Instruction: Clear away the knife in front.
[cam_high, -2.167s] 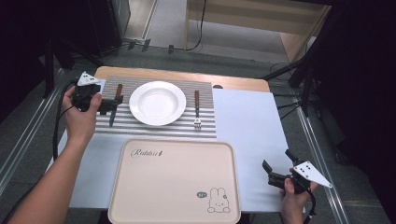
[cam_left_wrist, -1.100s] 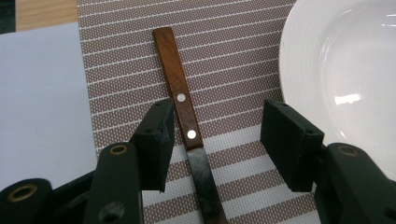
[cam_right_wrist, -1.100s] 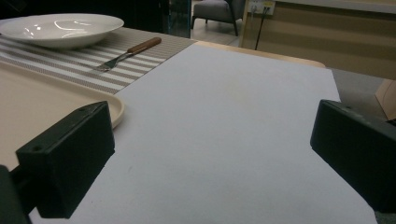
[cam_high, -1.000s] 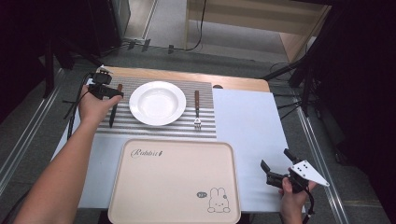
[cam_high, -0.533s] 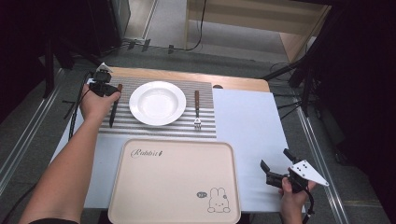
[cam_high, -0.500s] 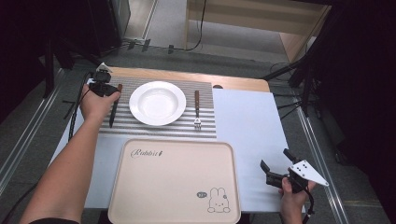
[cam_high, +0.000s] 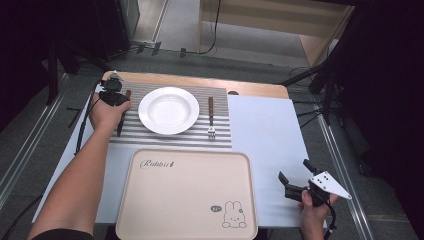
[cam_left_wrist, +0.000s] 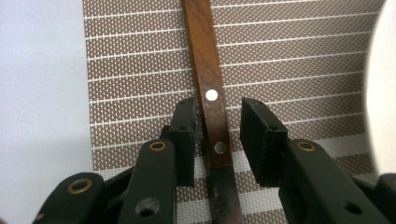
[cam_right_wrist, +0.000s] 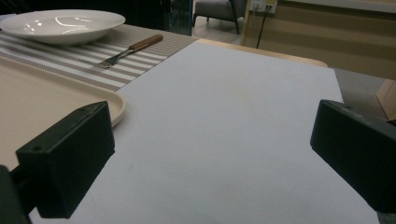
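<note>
1. The left gripper (cam_left_wrist: 217, 135) points down at the wooden-handled knife (cam_left_wrist: 211, 112), which lies on the striped placemat (cam_left_wrist: 140, 70) to the left of the white plate (cam_high: 168, 110).
2. Its fingers (cam_left_wrist: 184, 135) straddle the knife's handle at the riveted end near the blade; they have just been closing, with the handle between them. The left finger looks to be touching the wood or just beside it, while a narrow gap shows between the handle and the right finger, so the fingers are apart and not clamped.
3. In the high view the left hand (cam_high: 107, 111) rests over the knife's upper part at the placemat's left edge, near the far left corner of the counter (cam_high: 265, 125).
4. A fork (cam_high: 211, 116) with a wooden handle lies on the placemat right of the plate, tines toward the person.
5. A beige tray (cam_high: 187, 195) printed with a rabbit sits on the near side, just below the placemat.
6. The right gripper (cam_high: 295, 185) hovers low at the near right corner, fingers wide apart with nothing between them, aimed across the bare pale sheet (cam_right_wrist: 233, 116).
</note>
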